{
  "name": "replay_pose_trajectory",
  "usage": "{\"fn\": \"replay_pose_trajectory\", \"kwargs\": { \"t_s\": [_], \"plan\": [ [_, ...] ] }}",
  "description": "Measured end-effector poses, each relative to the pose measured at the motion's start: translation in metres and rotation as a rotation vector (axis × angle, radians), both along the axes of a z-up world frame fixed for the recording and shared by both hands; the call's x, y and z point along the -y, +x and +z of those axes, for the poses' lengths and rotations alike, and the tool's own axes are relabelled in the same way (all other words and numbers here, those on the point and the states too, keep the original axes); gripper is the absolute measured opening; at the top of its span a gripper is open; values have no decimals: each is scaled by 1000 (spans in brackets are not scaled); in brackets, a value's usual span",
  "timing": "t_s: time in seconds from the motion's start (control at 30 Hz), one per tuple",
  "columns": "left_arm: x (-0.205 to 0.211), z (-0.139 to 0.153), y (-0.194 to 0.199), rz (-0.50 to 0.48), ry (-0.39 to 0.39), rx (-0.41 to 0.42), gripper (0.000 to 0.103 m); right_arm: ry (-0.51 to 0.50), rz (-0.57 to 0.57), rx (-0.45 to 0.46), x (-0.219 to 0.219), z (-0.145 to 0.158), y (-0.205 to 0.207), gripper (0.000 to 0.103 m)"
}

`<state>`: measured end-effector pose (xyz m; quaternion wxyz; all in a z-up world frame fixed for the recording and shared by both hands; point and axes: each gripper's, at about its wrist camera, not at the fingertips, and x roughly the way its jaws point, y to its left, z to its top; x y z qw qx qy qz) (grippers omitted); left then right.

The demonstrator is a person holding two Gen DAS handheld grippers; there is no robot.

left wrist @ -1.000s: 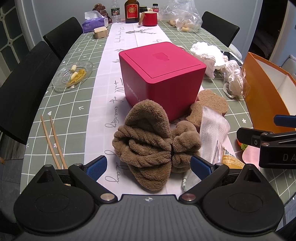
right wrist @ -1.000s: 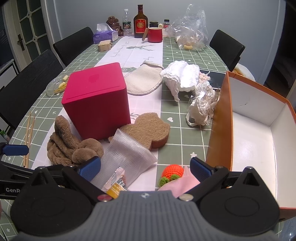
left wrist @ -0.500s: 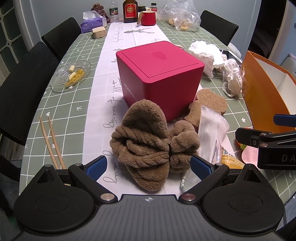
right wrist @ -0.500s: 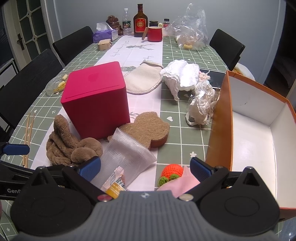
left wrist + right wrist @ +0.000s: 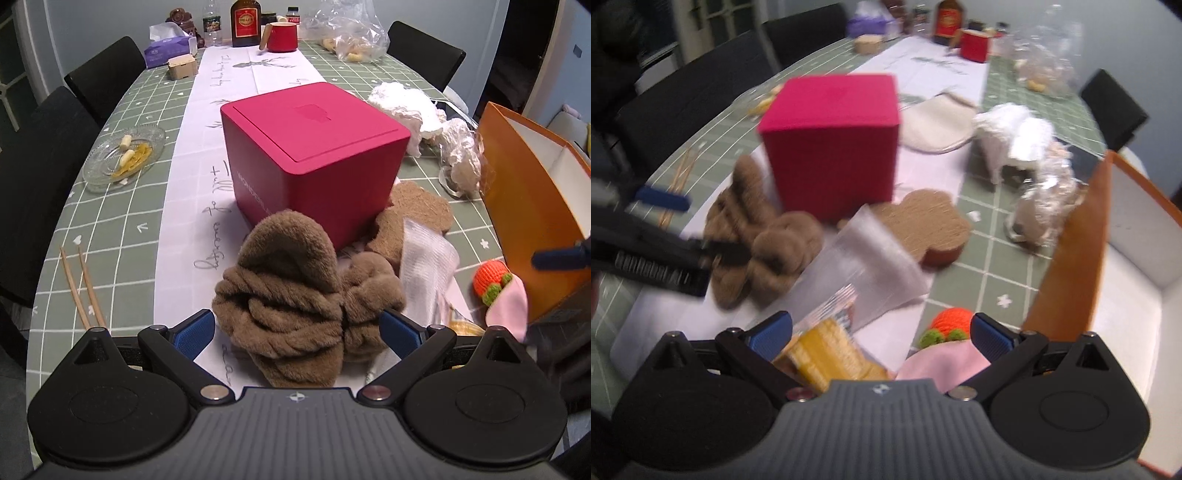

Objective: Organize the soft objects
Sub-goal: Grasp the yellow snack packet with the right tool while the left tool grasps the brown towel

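A brown fluffy cloth bundle (image 5: pixel 291 299) lies on the white runner in front of the pink cube box (image 5: pixel 314 147). My left gripper (image 5: pixel 297 336) stands open around its near end, one blue pad on each side. The bundle (image 5: pixel 764 240) also shows in the blurred right wrist view, left of the box (image 5: pixel 834 147). My right gripper (image 5: pixel 881 332) is open over a clear plastic bag (image 5: pixel 857 273), a yellow packet (image 5: pixel 827 354), an orange crocheted toy (image 5: pixel 951 321) and a pink cloth (image 5: pixel 945 362). The orange-walled carton (image 5: pixel 1071 266) stands at the right.
A brown bear-shaped sponge (image 5: pixel 417 218), white crumpled cloth (image 5: pixel 402 103) and crinkled plastic (image 5: pixel 461 158) lie right of the box. Chopsticks (image 5: pixel 83 288) and a glass dish (image 5: pixel 123 155) are on the left. Bottles, a red mug (image 5: pixel 282 35) and black chairs line the far end.
The left gripper has moved forward around the brown bundle. The right gripper has swung fast, blurring its view, and now sits lower and nearer the bag and yellow packet.
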<state>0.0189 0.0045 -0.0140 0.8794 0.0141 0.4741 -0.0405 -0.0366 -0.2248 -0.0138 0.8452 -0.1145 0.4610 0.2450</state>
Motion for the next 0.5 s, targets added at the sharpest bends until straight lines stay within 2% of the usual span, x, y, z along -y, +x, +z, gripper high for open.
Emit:
{"fn": "replay_pose_trajectory", "kwargs": {
  "t_s": [0.13,0.27,0.33,0.4,0.5],
  "plan": [
    [0,-7,8,-15,-4,-6,103,-15,131,-13,-10,-12,-10,100],
    [-1,-17,14,-11,-29,-23,103,-33,188,-24,-14,-18,-13,100],
    [-1,-21,18,-14,-41,-29,103,-52,204,-45,-16,-23,-13,92],
    [-1,-22,21,-15,-50,-25,103,-71,215,-74,-19,-29,-12,75],
    [-2,-22,26,-19,-58,-25,103,-82,237,-73,-21,-34,-15,74]
  ]
}}
